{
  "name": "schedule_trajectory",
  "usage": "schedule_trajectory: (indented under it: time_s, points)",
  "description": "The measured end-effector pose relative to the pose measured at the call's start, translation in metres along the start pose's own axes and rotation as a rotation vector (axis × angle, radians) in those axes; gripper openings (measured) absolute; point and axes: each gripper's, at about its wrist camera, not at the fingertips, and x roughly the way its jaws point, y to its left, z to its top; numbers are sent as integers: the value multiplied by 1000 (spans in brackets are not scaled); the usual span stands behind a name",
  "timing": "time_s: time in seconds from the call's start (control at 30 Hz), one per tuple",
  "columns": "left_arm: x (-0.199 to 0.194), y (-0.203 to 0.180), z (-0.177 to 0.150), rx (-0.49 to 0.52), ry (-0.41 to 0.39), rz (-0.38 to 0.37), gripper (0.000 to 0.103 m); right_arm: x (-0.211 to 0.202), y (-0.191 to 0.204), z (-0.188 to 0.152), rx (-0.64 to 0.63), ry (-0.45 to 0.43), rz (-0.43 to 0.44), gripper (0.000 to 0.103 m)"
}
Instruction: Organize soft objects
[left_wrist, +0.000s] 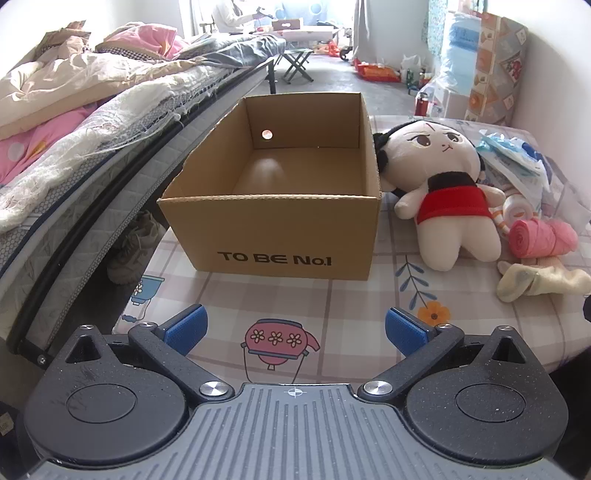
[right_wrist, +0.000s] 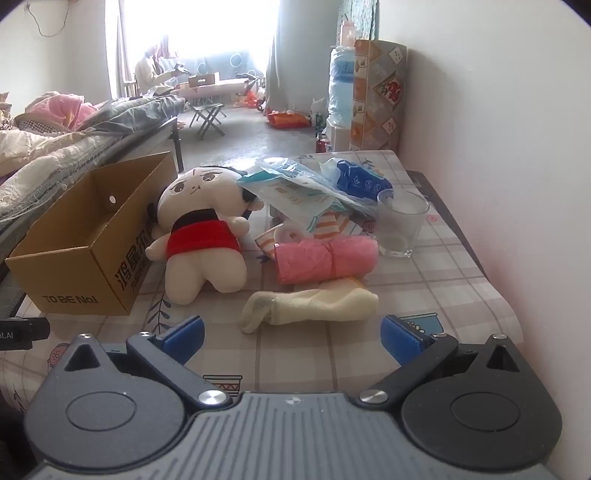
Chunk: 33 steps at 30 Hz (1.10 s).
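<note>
Both the left hand-held gripper (left_wrist: 294, 329) and the right hand-held gripper (right_wrist: 291, 334) gape wide, empty; beyond, the cream plush doll (right_wrist: 201, 230) in red leans against the cardboard box (left_wrist: 273, 206).

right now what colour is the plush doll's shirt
Red, with a black collar, on the plush doll; it shows best in the left wrist view.

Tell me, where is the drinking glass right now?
Only the right wrist view shows the glass: it stands upright on the table's right side, near the wall, just right of the pink roll.
</note>
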Motion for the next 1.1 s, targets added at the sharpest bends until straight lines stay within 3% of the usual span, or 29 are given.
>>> schedule_trajectory:
  time_s: [1.1]
  points:
    - [1,0,3,5,10,0,103,1,5,3,-37,0,-16,103]
